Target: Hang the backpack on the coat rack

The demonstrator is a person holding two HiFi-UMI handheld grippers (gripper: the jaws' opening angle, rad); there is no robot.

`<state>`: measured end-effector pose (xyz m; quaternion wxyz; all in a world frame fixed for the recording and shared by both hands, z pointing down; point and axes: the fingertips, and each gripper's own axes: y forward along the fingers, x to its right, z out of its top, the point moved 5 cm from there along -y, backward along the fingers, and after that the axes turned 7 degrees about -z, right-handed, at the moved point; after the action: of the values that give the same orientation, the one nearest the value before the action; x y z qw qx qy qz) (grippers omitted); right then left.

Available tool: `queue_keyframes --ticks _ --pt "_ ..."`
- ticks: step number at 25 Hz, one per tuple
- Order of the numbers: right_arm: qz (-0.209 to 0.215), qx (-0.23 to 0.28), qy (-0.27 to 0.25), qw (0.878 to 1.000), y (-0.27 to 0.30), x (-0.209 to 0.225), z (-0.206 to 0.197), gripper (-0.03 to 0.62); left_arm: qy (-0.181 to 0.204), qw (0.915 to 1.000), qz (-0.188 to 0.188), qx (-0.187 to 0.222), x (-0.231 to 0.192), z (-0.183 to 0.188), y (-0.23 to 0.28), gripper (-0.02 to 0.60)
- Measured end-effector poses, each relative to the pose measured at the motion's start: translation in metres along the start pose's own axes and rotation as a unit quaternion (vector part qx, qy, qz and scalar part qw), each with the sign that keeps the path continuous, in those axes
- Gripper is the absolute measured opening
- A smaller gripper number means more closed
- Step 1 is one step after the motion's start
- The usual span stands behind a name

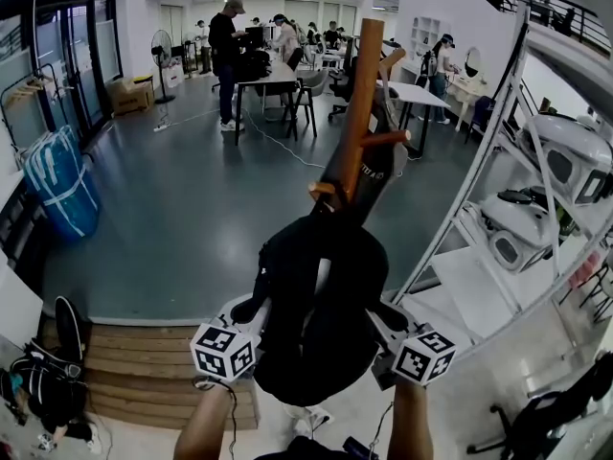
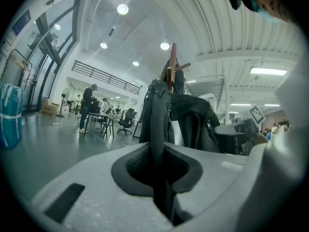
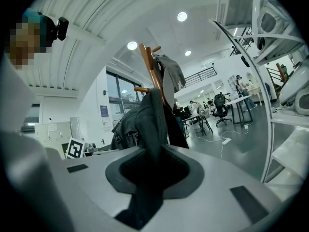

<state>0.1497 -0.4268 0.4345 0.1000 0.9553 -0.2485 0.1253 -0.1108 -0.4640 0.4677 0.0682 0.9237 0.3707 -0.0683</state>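
The backpack [image 1: 321, 314] is held at the coat rack [image 1: 362, 94]. It is clamped in the jaws of the left gripper [image 2: 161, 173] and the right gripper [image 3: 147, 178].

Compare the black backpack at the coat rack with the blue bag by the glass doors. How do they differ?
Colour: the backpack is black all over; the blue bag is blue with pale bands. Support: the backpack is held up against the coat rack, its straps clamped in the left gripper and right gripper; the blue bag stands on the floor. Both are soft bags.
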Motion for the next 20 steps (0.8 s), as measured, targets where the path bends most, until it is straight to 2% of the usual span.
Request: queue_keyframes --ticks 11,16,20 --pt "-0.030 -0.001 -0.031 0.999 -0.003 0.008 -0.002 0.145 0.007 0.9998 0.017 -0.001 0.001 -0.005 -0.002 0.040" --pt "-0.047 -0.003 -0.029 0.998 -0.008 0.013 -0.003 0.188 0.023 0.9996 0.016 -0.008 0.005 -0.006 -0.004 0.089" --pt "-0.054 0.009 -0.019 0.998 -0.014 0.015 -0.002 0.196 0.024 0.9995 0.018 -0.003 0.006 -0.006 -0.011 0.115"
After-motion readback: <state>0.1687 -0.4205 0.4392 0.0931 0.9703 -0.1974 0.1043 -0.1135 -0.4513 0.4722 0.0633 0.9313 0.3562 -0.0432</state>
